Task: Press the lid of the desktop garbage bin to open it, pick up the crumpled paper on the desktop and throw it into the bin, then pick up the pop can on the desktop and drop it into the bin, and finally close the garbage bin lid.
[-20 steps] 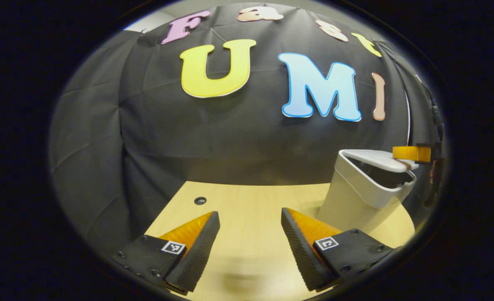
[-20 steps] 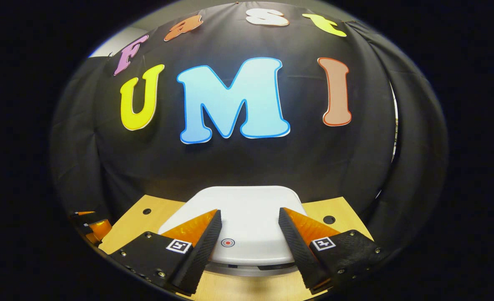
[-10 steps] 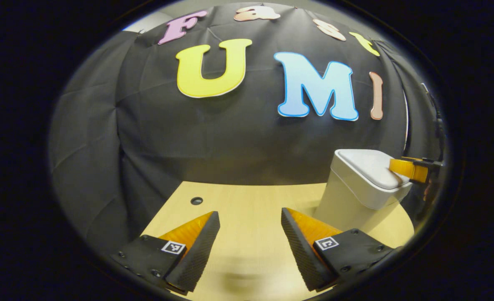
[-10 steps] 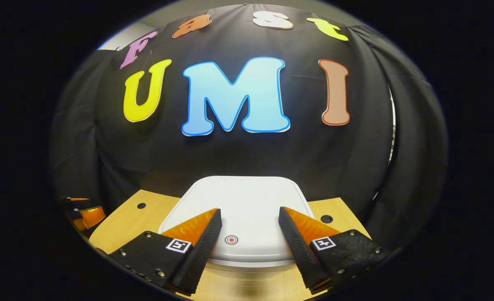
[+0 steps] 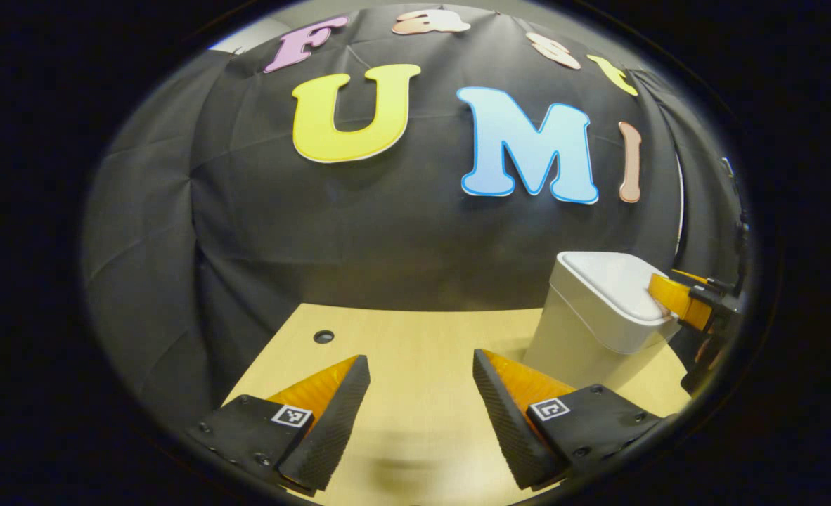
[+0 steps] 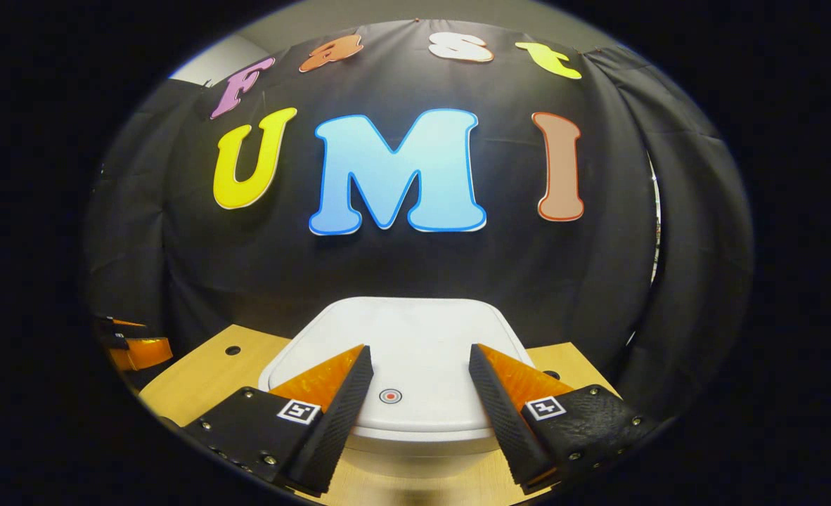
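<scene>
The left gripper (image 5: pixel 421 411) is sitting low in the centre of the left gripper view with its two fingers spread wide and nothing between them. The right gripper (image 6: pixel 421 407) is likewise holding its fingers parted at the bottom centre of the right gripper view. It is also showing at the right edge of the left gripper view.

- Booth wall (image 5: pixel 359 232): black cloth, hung behind the table and curving round both sides; creases and fold lines visible.
- Table (image 5: pixel 415 344): light wood-grain top, its far edge meeting the cloth.
- Round holes (image 5: pixel 323 336) in the table top near the far edge; two seen in the right gripper view.
- Pale wall (image 6: pixel 197 67) visible above the cloth, upper left.
</scene>
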Demonstrator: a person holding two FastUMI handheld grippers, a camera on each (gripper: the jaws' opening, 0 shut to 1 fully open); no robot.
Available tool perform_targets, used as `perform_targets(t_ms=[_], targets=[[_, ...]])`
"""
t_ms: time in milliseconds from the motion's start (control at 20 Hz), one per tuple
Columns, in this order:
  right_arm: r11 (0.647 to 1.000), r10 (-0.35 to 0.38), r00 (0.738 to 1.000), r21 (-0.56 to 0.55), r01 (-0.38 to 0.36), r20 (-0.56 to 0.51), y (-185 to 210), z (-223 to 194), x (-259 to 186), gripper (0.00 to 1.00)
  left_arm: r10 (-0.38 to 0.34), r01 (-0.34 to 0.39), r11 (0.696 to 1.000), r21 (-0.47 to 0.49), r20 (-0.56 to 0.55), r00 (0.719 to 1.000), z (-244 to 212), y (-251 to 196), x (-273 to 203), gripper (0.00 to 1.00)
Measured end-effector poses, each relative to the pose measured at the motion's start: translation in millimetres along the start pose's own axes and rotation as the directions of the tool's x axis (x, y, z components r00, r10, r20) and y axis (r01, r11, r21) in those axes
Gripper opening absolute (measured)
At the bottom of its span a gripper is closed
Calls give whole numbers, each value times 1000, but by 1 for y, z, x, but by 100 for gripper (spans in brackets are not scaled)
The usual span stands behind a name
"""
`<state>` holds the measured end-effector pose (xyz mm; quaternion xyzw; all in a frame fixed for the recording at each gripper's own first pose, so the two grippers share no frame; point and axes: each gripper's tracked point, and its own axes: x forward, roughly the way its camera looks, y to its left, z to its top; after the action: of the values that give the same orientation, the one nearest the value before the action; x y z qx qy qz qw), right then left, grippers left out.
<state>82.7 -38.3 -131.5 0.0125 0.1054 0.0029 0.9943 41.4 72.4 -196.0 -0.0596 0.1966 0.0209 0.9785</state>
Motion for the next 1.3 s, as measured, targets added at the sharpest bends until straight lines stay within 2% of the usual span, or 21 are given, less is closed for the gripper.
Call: perform_targets(t_ms=[150,200,300,350,400,650,750,900,1200,1250,1300], targets=[[1000,6,999,18,-7,36,-1,6,0,90,3,-4,1000,14,33,999,12,-1,-5,100],[999,13,999,34,-14,35,-1,7,0,90,2,-3,1000,19,44,999,15,-2,-6,97],[999,20,999,40,-22,30,-1,8,-1,89,0,-2,1000,21,72,997,25,-3,-11,97],[999,20,1000,35,-21,24,-1,9,-3,89,-1,0,1000,19,83,997,29,-3,-13,100],[999,19,999,34,-20,31,0,14,-7,89,-1,0,1000,19,96,995,34,-5,-16,96],[999,35,989,30,-40,140,23,61,-55,89,-10,3,999,41,189,982,74,-15,-43,96],[998,36,983,37,-44,178,34,75,-76,89,-18,10,999,40,224,974,86,-21,-59,100],[998,32,978,54,-44,207,48,88,-100,89,-27,9,997,71,262,965,99,-28,-79,100],[997,-10,971,78,-9,239,53,100,-132,89,-103,63,988,138,304,947,111,-52,-105,100],[997,-24,970,81,4,243,49,101,-134,89,-120,76,985,152,308,944,113,-58,-106,97],[996,-37,968,84,16,249,45,103,-136,89,-139,90,982,166,310,941,115,-67,-107,100]])
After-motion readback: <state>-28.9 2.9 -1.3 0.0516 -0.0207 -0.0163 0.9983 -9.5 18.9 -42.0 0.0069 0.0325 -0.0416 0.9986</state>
